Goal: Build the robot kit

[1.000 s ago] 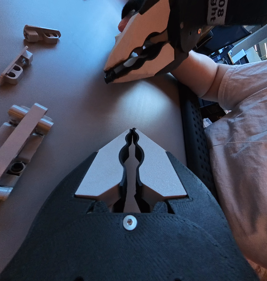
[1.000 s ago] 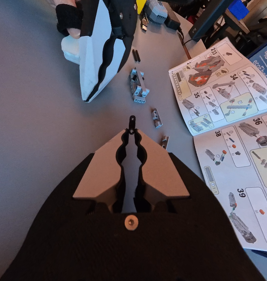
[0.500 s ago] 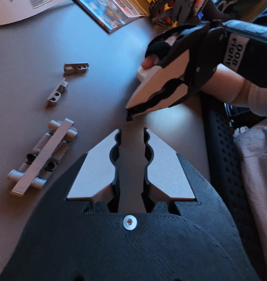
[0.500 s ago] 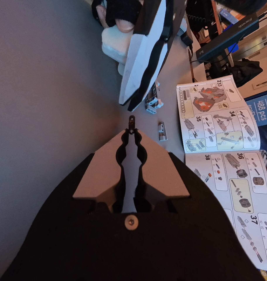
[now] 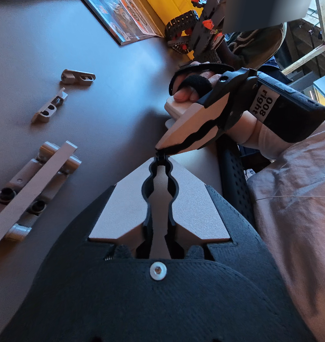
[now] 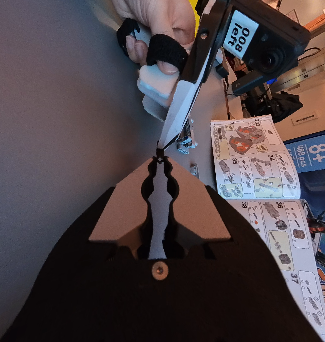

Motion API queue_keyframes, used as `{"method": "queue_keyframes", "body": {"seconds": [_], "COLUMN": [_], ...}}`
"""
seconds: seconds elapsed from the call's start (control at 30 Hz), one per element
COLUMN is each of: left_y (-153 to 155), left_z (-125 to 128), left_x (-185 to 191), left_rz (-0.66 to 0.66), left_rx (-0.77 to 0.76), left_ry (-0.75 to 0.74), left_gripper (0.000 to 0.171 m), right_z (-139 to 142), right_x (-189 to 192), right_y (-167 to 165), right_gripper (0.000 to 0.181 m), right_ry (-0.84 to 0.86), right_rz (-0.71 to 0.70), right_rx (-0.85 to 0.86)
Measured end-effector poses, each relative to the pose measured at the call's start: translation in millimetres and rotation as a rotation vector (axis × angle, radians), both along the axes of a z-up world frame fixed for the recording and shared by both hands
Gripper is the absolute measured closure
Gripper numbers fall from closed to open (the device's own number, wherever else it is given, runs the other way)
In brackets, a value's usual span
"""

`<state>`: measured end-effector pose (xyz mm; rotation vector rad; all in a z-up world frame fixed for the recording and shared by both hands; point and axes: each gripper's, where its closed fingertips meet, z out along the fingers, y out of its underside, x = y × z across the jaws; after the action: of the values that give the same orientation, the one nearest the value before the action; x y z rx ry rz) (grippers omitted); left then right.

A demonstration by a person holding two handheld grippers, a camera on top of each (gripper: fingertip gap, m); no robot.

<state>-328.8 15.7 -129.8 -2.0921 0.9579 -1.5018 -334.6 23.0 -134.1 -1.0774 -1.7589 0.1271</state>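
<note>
A small black connector piece [image 5: 160,159] hangs above the grey table [image 5: 111,96], held between both grippers, tip to tip. My left gripper [image 5: 160,161] is shut on its near end in the left wrist view. The right gripper [image 5: 159,149] comes in from the right and pinches its other end. In the right wrist view my right gripper [image 6: 160,160] is shut on the black piece [image 6: 160,155], whose cross-shaped hole shows at the pads. The left gripper [image 6: 160,146] comes down from above onto its far end.
A grey beam assembly [image 5: 28,187] and two small grey connectors [image 5: 77,77] [image 5: 48,109] lie on the table to the left. An open instruction booklet [image 6: 250,166] and a blue box [image 6: 315,151] lie to the right. A black-and-red model [image 5: 195,27] stands at the back. The person's clothing [image 5: 287,222] is close on the right. The tips of both grippers are at nearly the same place.
My left gripper was shut and empty, opened wide, moved up to the right gripper's tip and shut on the black piece. The right gripper kept hold of the piece throughout.
</note>
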Motion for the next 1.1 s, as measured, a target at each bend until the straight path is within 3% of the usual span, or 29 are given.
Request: {"method": "queue_keyframes", "body": {"seconds": [0.3,0.5,0.83,0.93,1.1], "left_y": [-2,1,6,10,11], "left_z": [-10,-25,-22,-26,-30], "left_x": [-5,-29,-86,-105,-105], "left_rz": [-0.020,-0.058,0.051,0.076,0.064], "left_rx": [0.083,0.271,0.382,0.471,0.518], "left_ry": [0.102,0.294,0.351,0.431,0.466], "left_gripper": [0.166,0.166,0.166,0.166,0.166], "right_z": [-8,-11,-19,-19,-16], "right_x": [0,6,11,9,7], "right_y": [0,8,15,16,20], "right_gripper": [0.169,0.169,0.171,0.174,0.175], "right_ry": [-0.014,-0.017,-0.033,-0.007,0.038], "right_rz": [0.002,-0.028,-0.050,-0.050,-0.058], "right_rx": [-0.024,-0.055,-0.093,-0.116,-0.145]}}
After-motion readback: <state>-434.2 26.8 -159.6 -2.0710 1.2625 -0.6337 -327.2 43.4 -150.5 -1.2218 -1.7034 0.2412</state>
